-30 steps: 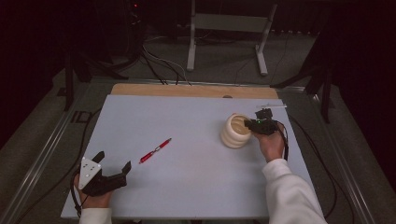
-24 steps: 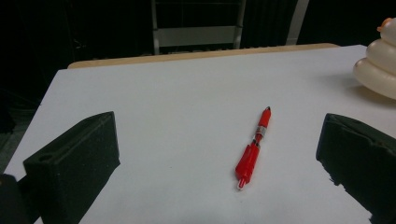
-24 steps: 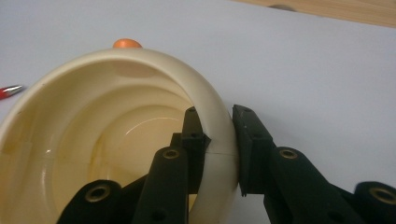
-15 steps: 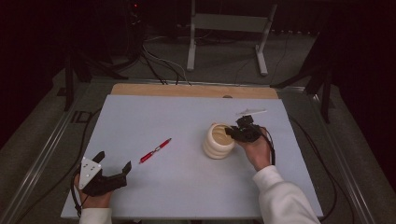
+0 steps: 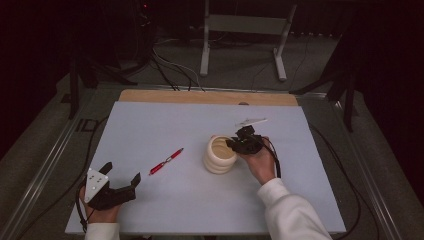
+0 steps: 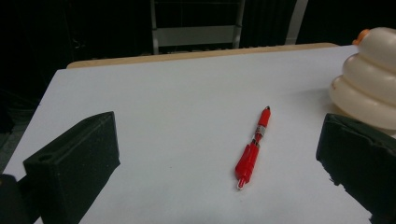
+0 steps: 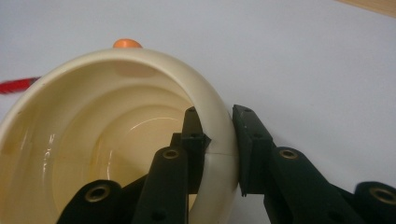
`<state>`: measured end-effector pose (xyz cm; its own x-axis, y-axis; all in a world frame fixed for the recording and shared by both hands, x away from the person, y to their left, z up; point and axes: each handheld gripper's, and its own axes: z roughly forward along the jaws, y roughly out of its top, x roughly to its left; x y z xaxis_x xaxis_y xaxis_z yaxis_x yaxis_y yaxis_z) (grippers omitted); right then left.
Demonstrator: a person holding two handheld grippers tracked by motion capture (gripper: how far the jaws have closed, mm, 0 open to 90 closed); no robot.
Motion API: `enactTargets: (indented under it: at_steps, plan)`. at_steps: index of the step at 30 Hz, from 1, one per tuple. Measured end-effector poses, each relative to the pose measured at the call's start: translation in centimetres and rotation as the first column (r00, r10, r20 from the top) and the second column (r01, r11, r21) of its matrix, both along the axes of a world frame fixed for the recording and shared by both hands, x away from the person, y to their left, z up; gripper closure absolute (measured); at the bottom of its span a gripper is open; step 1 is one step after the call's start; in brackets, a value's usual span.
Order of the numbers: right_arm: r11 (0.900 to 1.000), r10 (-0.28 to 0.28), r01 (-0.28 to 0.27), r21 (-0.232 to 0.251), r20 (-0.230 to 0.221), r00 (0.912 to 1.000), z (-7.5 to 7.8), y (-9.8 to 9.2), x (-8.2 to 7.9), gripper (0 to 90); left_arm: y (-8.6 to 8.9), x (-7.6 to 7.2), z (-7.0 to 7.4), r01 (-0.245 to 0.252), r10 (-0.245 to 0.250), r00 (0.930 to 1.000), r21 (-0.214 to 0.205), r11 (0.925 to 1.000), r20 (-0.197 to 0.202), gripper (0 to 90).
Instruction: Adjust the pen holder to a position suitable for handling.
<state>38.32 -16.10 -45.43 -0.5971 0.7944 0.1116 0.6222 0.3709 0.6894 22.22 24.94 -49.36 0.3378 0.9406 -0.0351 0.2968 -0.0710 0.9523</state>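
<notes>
The right tongs (image 7: pixel 219 154) are clamped on the cream ribbed cup (image 7: pixel 116 135) rim (one jaw inside); the left tongs (image 6: pixel 219 158) are held wide open, empty, on the worktop (image 5: pixel 165 125) near the red pen (image 6: pixel 252 149).

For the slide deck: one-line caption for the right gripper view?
Right gripper clamps the rim of a cream ribbed cup, one jaw inside, one outside.
</notes>
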Motion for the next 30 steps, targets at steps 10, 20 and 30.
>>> enactTargets:
  at_steps: [10, 20, 30]
  plan:
    - [0.9986, 0.008, -0.008, 0.052, -0.012, 0.9999, -0.7, 0.6, 0.7, 65.4, 0.0, 0.0, 0.0, 0.0, 0.0, 1.0, 0.0, 1.0, 0.0, 0.0]
    - [0.9929, 0.011, -0.019, 0.118, 0.072, 0.9973, 0.8, -0.3, -0.2, 30.5, 0.0, 0.0, 0.0, -0.004, 0.004, 1.0, 0.003, 1.0, -0.002, 0.0]
    - [0.9889, -0.009, -0.02, 0.147, 0.188, 0.9821, 2.5, -2.8, -1.9, 5.8, -0.1, 0.2, -0.1, -0.014, 0.014, 0.9999, 0.011, 0.9998, -0.009, 0.0]
